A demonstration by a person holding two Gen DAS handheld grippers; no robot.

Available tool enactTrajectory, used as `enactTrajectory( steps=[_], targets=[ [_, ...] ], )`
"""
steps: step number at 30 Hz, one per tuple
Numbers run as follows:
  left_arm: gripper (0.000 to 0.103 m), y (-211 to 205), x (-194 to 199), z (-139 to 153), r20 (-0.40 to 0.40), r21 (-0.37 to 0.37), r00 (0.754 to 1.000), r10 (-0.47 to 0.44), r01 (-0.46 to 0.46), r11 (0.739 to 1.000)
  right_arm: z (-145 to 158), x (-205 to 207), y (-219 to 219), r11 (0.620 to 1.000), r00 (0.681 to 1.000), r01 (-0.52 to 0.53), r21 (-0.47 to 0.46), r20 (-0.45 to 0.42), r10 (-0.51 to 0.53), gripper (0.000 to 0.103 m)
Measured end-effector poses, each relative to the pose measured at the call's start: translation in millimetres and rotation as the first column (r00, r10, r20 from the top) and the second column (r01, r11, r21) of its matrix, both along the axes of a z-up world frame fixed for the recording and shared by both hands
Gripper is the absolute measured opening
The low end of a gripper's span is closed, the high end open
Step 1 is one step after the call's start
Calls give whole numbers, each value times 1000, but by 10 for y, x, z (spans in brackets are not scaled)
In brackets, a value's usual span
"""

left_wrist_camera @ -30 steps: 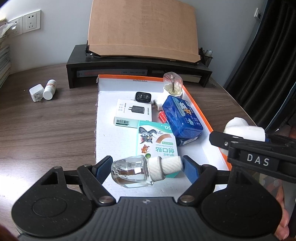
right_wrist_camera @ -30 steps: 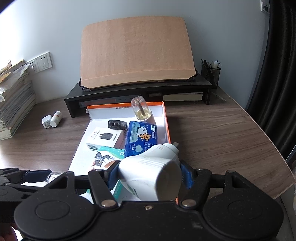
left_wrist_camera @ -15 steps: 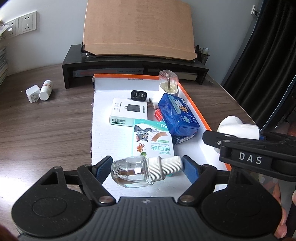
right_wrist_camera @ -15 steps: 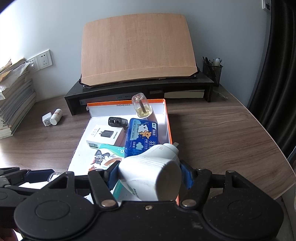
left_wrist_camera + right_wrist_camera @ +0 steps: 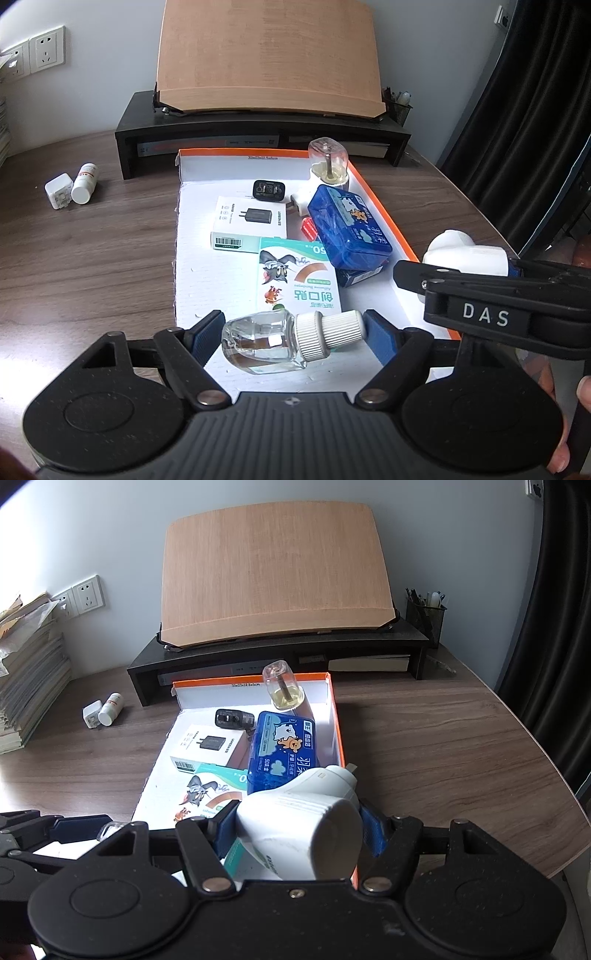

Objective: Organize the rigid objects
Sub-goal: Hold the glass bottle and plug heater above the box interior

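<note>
1. The tabletop [image 5: 424,731] is dark wood grain; a black riser [image 5: 280,653] stands at its back against the wall, with a tan board [image 5: 273,572] leaning on top of it.
2. The tray [image 5: 384,218], white inside with an orange rim, lies in front of the riser; it holds a blue case [image 5: 351,229], a cartoon box [image 5: 295,273], a white charger box [image 5: 251,221], a small black charger [image 5: 267,190] and an upright clear vial [image 5: 328,158] on a white base.
3. The left claw [image 5: 293,336] is clenched on a clear bottle [image 5: 266,341]; the bottle lies sideways between the blue pads, its white ribbed cap against the right pad, held over the near end of the tray.
4. The right claw [image 5: 299,830] is clenched on a white plug-in unit [image 5: 306,830]; the unit sits over the tray's near right corner, its narrow end pointing away from the camera.
5. Left of the tray, well apart, a white cube adapter [image 5: 58,191] and a small white bottle [image 5: 85,179] lie touching on the tabletop.
</note>
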State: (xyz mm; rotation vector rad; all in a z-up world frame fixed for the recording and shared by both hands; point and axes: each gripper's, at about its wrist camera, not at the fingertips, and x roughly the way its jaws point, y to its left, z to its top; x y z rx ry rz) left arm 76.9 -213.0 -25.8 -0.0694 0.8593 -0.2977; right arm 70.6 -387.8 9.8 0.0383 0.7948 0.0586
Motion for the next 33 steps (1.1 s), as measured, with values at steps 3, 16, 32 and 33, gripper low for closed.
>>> enactTrajectory(
  steps=[3, 16, 32, 33],
  targets=[
    [82, -3, 2, -3, 0, 0, 1000, -1, 1, 1000, -7, 5, 1, 1000, 1000, -1, 0, -2, 1, 79],
    [82, -25, 15, -26, -5, 0, 1000, -14, 14, 1000, -46, 38, -8, 1000, 1000, 0, 0, -16, 0, 80],
    [82, -9, 33, -36, -13, 3, 1000, -15, 15, 1000, -77, 88, 36, 1000, 999, -13, -1, -34, 13, 80],
    [82, 2, 37, -38, -15, 3, 1000, -15, 15, 1000, -78, 90, 41, 1000, 999, -14, -2, -35, 14, 80]
  ],
)
